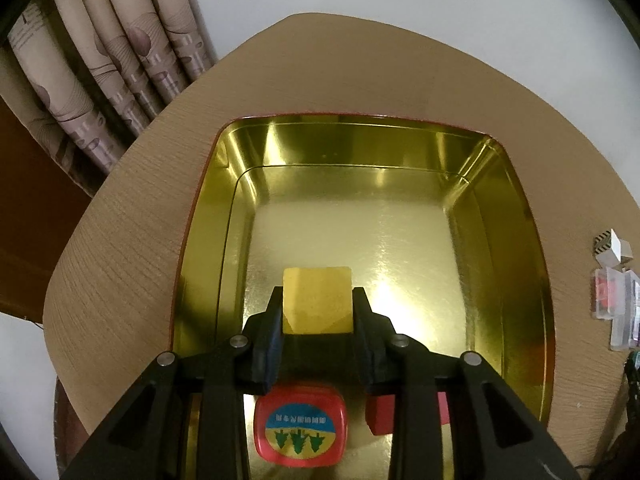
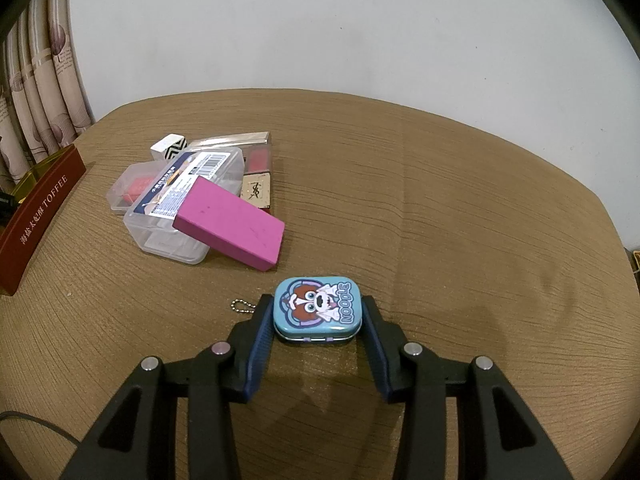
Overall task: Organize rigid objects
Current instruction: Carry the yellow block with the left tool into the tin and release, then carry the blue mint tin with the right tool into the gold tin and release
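My left gripper (image 1: 318,300) is shut on a yellow block (image 1: 317,300) and holds it over the open gold tin (image 1: 360,148). Inside the tin near me lie a red tin with a blue and yellow label (image 1: 300,426) and a red block (image 1: 382,414), partly hidden by my fingers. My right gripper (image 2: 318,312) has its jaws around a small blue tin marked NOODLE (image 2: 318,310) that rests on the table; both pads touch its sides. A ball chain (image 2: 242,306) lies beside the left finger.
A pile lies at the back left in the right wrist view: a pink block (image 2: 230,222) leaning on a clear plastic box (image 2: 180,204), a smaller clear box (image 2: 134,186), a gold lipstick case (image 2: 256,188), a zigzag-patterned box (image 2: 170,146). The tin's red TOFFEE side (image 2: 40,216) is far left. Curtains (image 1: 100,60) hang behind the brown table (image 2: 440,200).
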Tool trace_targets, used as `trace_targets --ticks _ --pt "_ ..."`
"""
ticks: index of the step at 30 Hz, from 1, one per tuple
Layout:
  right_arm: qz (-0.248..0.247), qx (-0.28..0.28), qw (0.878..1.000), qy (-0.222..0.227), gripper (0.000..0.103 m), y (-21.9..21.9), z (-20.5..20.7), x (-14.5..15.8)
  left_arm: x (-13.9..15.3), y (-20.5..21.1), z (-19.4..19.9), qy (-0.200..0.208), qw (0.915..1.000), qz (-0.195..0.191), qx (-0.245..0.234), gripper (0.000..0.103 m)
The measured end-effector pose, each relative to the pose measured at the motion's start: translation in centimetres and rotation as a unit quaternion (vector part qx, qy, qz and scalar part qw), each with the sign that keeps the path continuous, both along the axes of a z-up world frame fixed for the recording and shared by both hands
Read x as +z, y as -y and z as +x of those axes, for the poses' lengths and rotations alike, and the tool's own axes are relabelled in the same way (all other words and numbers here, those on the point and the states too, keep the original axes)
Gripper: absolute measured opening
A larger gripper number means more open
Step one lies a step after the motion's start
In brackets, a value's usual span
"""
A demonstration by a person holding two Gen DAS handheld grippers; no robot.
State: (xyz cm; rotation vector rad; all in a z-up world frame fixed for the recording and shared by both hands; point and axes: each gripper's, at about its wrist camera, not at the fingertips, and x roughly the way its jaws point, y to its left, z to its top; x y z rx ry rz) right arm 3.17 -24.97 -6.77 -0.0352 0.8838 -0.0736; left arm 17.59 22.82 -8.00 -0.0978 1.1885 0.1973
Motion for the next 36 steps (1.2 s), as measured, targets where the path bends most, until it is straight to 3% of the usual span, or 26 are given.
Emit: trace_targets --ticks 6,12,16,22,29,36 --pt "0.001 0.0 1.0 0.0 0.043 0.0 0.0 0.0 1.9 0.8 -2.2 0.03 0.9995 0.005 -0.002 0.034" --pt "0.0 0.0 1.0 0.0 0.043 0.0 0.1 0.0 4.4 2.8 -6.1 0.07 0.9966 0.039 -0.019 0.048" --pt "-0.002 0.0 1.0 0.0 0.043 0.0 0.1 0.0 5.5 3.5 -9.1 0.091 0.9946 0.043 -0.026 0.067" --pt "-0.016 0.0 1.0 -0.003 0.043 -0.5 0.2 0.1 5.7 4.0 -12.5 0.1 0.9916 0.072 -0.039 0.073" --pt "-0.021 -0.004 1.0 -0.007 0.042 -2.3 -0.2 0.9 6.2 1.4 -15.5 0.125 0.9896 0.067 0.024 0.076" --pt "-0.02 0.043 0.999 0.002 0.042 -7.0 -0.5 3.1 6.5 -2.1 -16.9 0.136 0.9866 0.041 0.08 0.077"
